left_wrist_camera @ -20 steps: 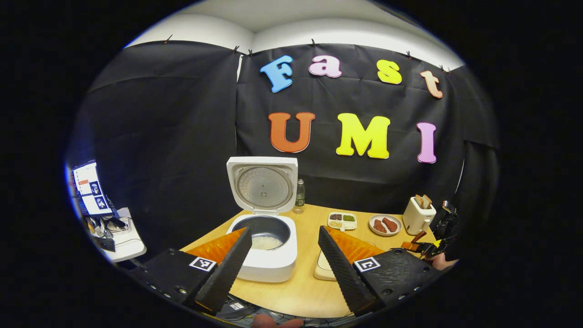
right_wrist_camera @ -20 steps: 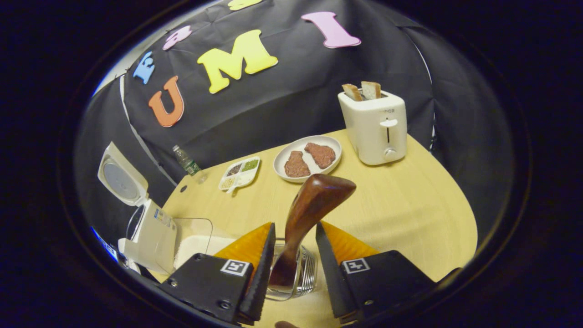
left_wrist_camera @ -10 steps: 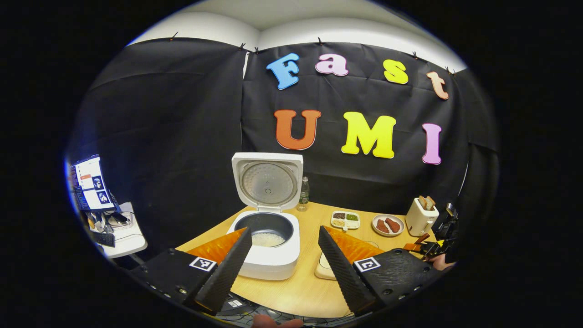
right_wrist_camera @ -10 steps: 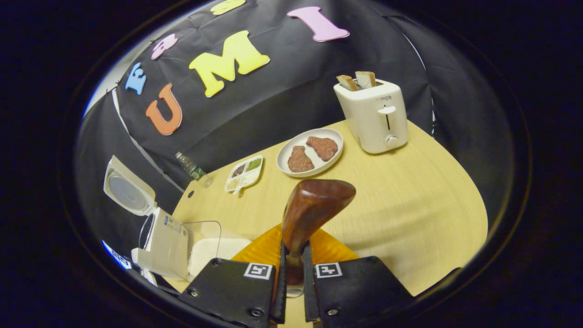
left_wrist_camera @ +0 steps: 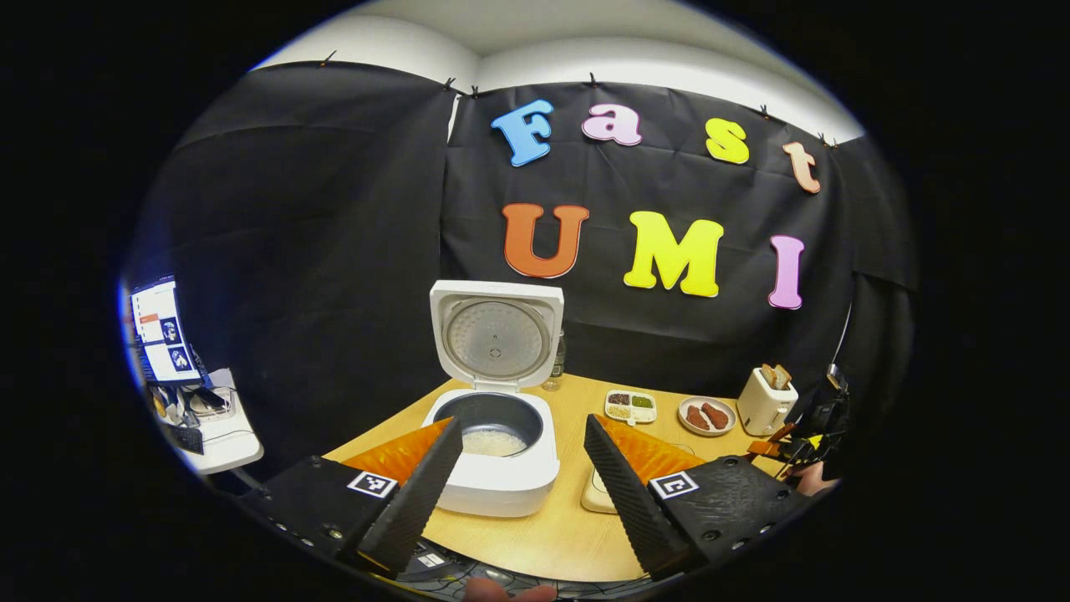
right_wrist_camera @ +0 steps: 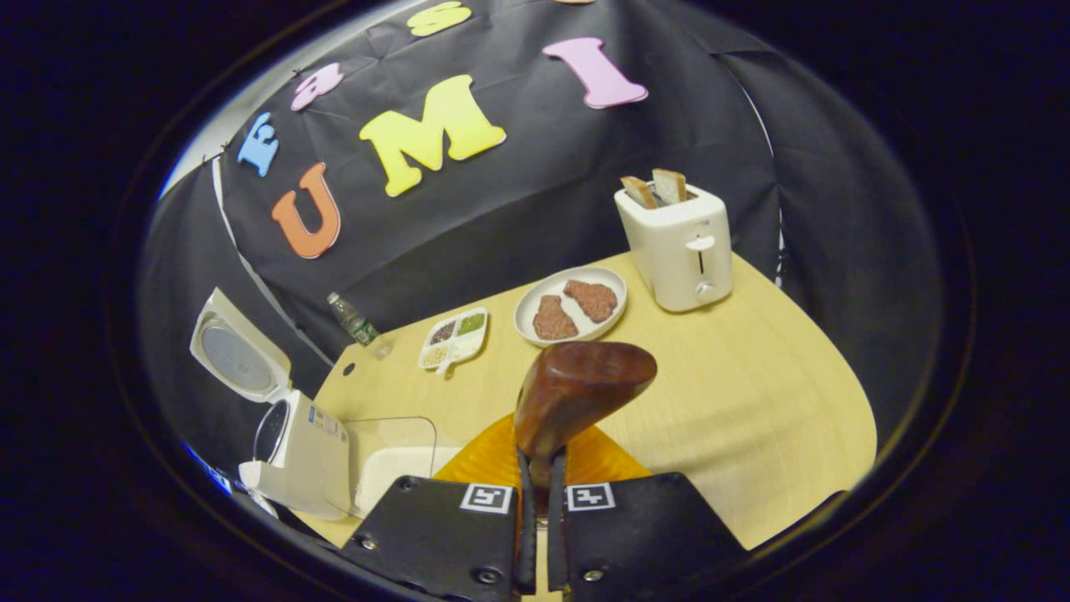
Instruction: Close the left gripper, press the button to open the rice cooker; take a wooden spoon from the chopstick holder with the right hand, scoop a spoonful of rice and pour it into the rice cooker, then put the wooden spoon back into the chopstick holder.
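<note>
With right tool [right_wrist_camera: 535,535] clamped on the wooden spoon [right_wrist_camera: 577,389], handle upright, rice container [right_wrist_camera: 393,456] lies near left; left tool [left_wrist_camera: 518,481] hangs apart before the open rice cooker [left_wrist_camera: 493,451].

Left gripper view faces the cooker [left_wrist_camera: 493,451] head-on, fairly near. Right gripper view looks down from its right, farther off; both share cooker [right_wrist_camera: 292,451] and toaster [right_wrist_camera: 675,247].

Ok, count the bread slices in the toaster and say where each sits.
2. Both stand upright in the slots on top of the toaster: one bread slice nearer the wall's letters, the other bread slice beside it, toward the table's far right edge. None seems hidden.
</note>
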